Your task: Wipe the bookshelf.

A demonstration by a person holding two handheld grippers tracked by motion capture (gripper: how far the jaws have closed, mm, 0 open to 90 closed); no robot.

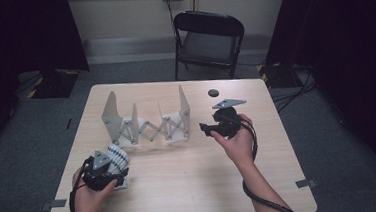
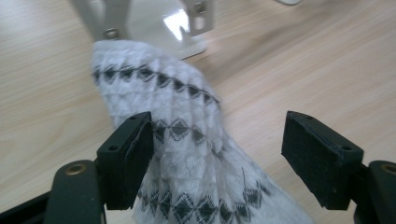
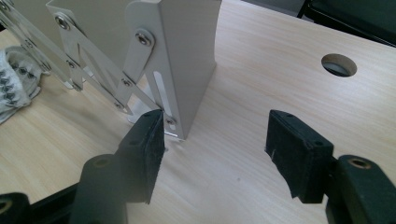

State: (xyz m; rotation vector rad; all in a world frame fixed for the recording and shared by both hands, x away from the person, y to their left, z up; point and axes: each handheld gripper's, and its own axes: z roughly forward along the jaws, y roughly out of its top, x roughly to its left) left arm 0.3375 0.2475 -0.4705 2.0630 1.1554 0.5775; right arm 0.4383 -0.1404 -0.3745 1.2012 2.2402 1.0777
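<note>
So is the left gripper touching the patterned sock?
Touching. In the left gripper view the sock lies between the left gripper's open jaws and rests against one pad; the other pad stands clear of it.

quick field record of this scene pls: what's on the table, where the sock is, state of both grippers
table: light wood table, round hole near its far edge
rack: grey metal folding rack, upright, mid-table
sock: white sock with dark diamond pattern, lying in front of the rack's left end
left gripper: open, sock between the jaws, one pad beside it
right gripper: open, nothing between the jaws, near the rack's right end
</note>
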